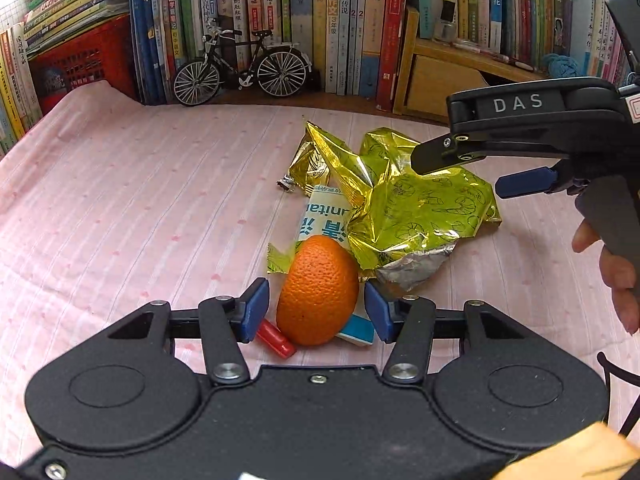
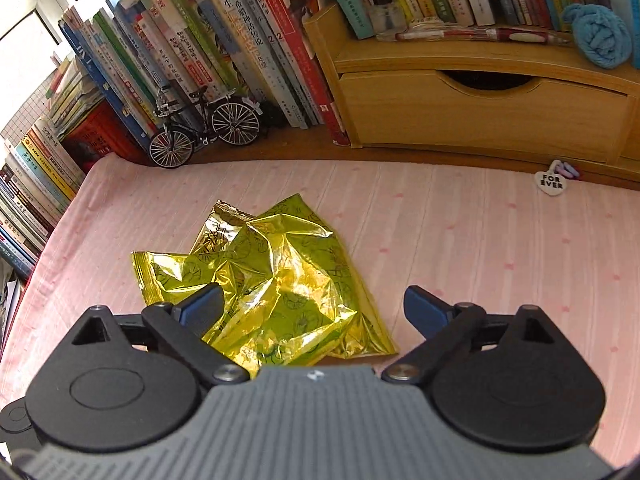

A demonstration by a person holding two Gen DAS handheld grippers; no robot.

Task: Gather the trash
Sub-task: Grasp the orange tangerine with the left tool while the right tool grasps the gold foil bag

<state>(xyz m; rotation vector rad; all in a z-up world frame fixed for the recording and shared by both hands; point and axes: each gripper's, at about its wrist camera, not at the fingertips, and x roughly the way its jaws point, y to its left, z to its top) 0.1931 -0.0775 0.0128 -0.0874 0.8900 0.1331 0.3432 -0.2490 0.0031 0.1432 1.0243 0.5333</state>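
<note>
An orange (image 1: 318, 290) lies on the pink cloth (image 1: 120, 200) at the near end of a trash pile. My left gripper (image 1: 316, 310) straddles it, open, with a thin gap at each blue pad. Under the orange are a small red piece (image 1: 276, 338) and a white-and-blue packet (image 1: 324, 216). A crumpled gold-green foil bag (image 1: 420, 208) (image 2: 280, 284) lies beside it, with a smaller gold wrapper (image 1: 308, 164) (image 2: 218, 232) behind. My right gripper (image 2: 312, 300) (image 1: 480, 170) hovers wide open over the foil bag, held by a person's hand (image 1: 616, 272).
Rows of books line the back and left. A model bicycle (image 1: 244, 70) (image 2: 204, 128) stands before them. A wooden drawer organizer (image 2: 480, 108) sits at the back right, blue yarn (image 2: 600, 36) on it. A heart charm (image 2: 552, 182) lies on the cloth.
</note>
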